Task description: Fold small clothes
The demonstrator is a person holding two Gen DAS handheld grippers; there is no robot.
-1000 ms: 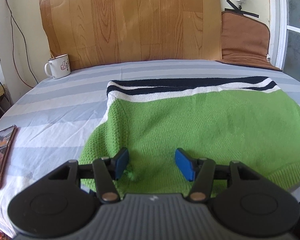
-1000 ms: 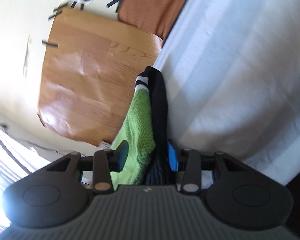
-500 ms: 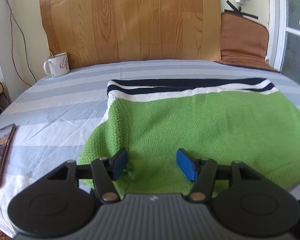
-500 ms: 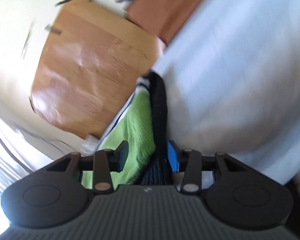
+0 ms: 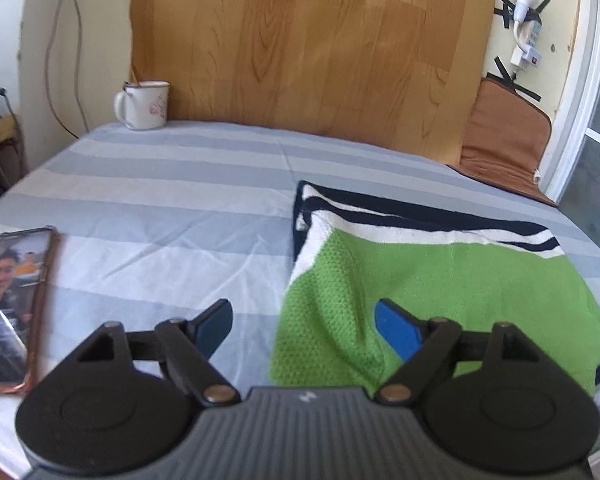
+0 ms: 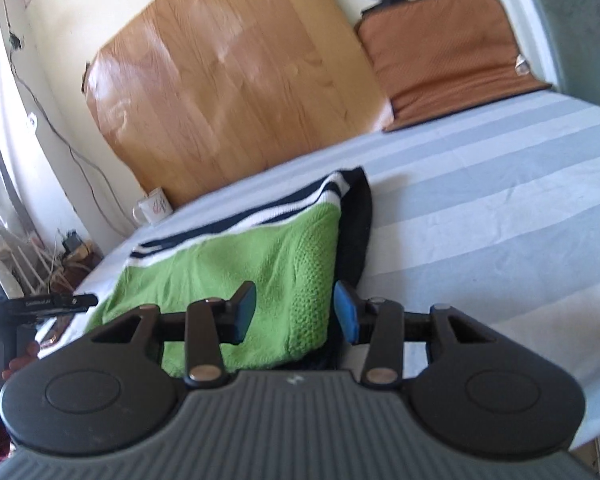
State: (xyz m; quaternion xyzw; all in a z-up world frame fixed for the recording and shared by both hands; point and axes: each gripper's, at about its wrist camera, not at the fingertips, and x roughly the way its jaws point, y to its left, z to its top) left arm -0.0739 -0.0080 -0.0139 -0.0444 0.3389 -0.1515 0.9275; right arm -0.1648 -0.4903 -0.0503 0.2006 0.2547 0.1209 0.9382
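A green knit sweater [image 5: 440,280] with navy and white stripes along its far edge lies folded on the striped table [image 5: 160,184]. My left gripper [image 5: 304,328] hovers low over the sweater's near left corner. Its jaws are opening wide: the left pad is over bare cloth, the right pad over the green knit, and neither presses. In the right wrist view the sweater [image 6: 228,264] has its thick right edge, green over navy, filling the gap between the pads of my right gripper [image 6: 296,312], which is shut on it.
A phone [image 5: 12,308] with a lit screen lies near the table's left edge. At the back left stands a white mug [image 5: 144,104]. A wooden board [image 5: 312,48] and a brown cushion [image 5: 504,140] lean on the wall behind. A hand [image 6: 20,356] shows at far left.
My left gripper slid left from over the sweater's middle to its left corner and its jaws widened. The right wrist view rolled back to nearly level, with the sweater's edge still between the pads.
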